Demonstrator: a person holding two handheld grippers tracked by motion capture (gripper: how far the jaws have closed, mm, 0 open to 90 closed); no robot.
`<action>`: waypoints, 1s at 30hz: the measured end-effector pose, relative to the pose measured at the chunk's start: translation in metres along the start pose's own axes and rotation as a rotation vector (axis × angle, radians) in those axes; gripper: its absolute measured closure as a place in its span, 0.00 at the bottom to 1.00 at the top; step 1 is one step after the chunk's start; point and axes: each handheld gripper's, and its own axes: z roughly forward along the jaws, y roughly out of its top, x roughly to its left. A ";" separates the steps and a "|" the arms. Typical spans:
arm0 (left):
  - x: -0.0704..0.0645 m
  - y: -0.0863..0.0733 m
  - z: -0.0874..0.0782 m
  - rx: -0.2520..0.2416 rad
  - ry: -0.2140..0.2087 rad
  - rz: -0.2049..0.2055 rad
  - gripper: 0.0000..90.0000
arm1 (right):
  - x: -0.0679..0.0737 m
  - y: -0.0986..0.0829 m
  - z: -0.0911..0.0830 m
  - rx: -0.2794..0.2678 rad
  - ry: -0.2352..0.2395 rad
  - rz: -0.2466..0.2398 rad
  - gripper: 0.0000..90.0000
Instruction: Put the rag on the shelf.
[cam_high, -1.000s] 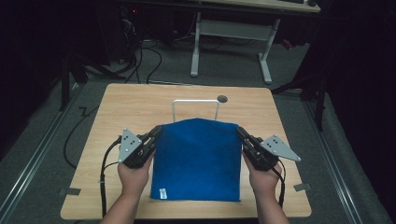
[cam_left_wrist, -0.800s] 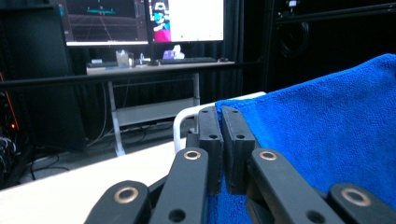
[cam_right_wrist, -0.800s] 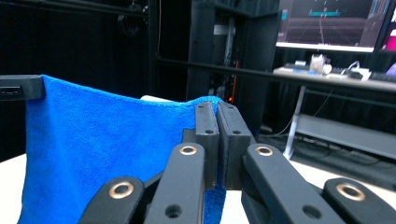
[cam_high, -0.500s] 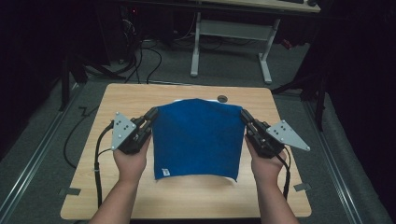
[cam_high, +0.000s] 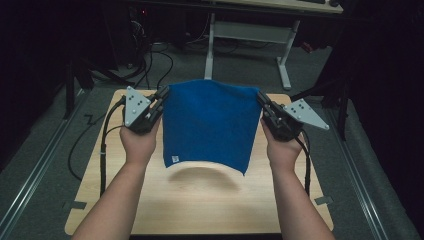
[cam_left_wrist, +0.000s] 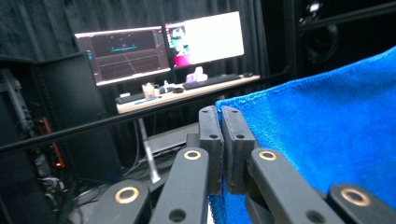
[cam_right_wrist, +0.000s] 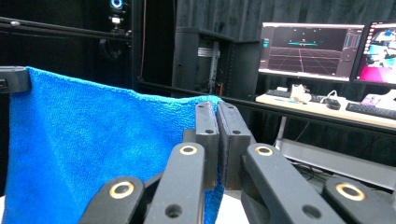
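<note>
Your left claw (cam_high: 161, 96) is clamped tight on the towel's (cam_high: 210, 122) top left corner, and your right claw (cam_high: 262, 102) is pinched shut on its top right corner. The towel hangs spread between them, lifted above the desk (cam_high: 200, 200), its lower edge apparently clear of the wood. You look mid-lift; next, keep both claws level and taut before laying or folding it.

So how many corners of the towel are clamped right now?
2: the towel's top left corner in the left tongs, top right in the right tongs. The bottom corners hang free.
</note>
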 end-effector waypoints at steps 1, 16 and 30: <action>0.002 0.001 0.004 0.009 0.002 0.007 0.98 | -0.001 0.002 0.004 0.001 0.002 0.006 0.98; 0.032 0.001 0.045 0.052 0.060 -0.021 0.98 | -0.019 0.012 0.052 0.027 -0.048 0.007 0.98; 0.056 -0.009 0.083 0.154 0.089 0.025 0.98 | -0.040 0.003 0.097 0.134 -0.088 -0.018 0.98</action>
